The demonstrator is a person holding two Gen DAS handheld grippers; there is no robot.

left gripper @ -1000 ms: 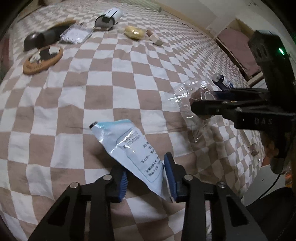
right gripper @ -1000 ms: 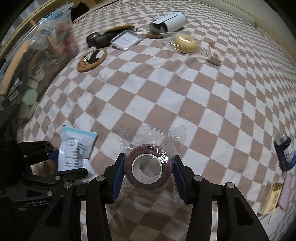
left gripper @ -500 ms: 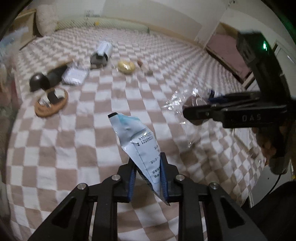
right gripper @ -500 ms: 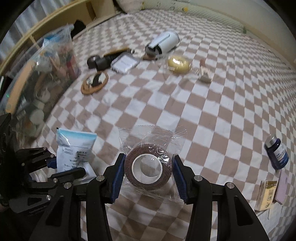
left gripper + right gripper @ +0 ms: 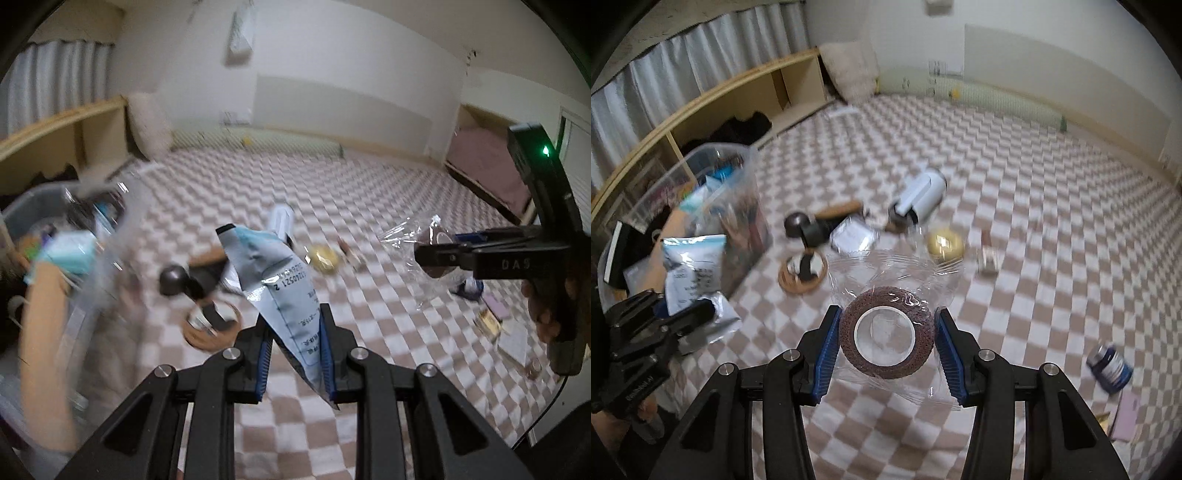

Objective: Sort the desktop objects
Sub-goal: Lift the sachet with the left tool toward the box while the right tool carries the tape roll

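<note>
Blue bottle (image 5: 1110, 369) — plain in right view only

A plain room with a checked cover underfoot

A brown-and-white checked cloth (image 5: 1052, 192) spreads to pale walls (image 5: 332, 55). A low wooden shelf unit (image 5: 738, 96) runs along the left under grey curtains (image 5: 683, 70), with what may be a cushion (image 5: 849, 70) propped at its far end, blurred.

black claw (image 5: 295, 354) arms, blue ribbed pads (image 5: 827, 354), silver screws.
</note>
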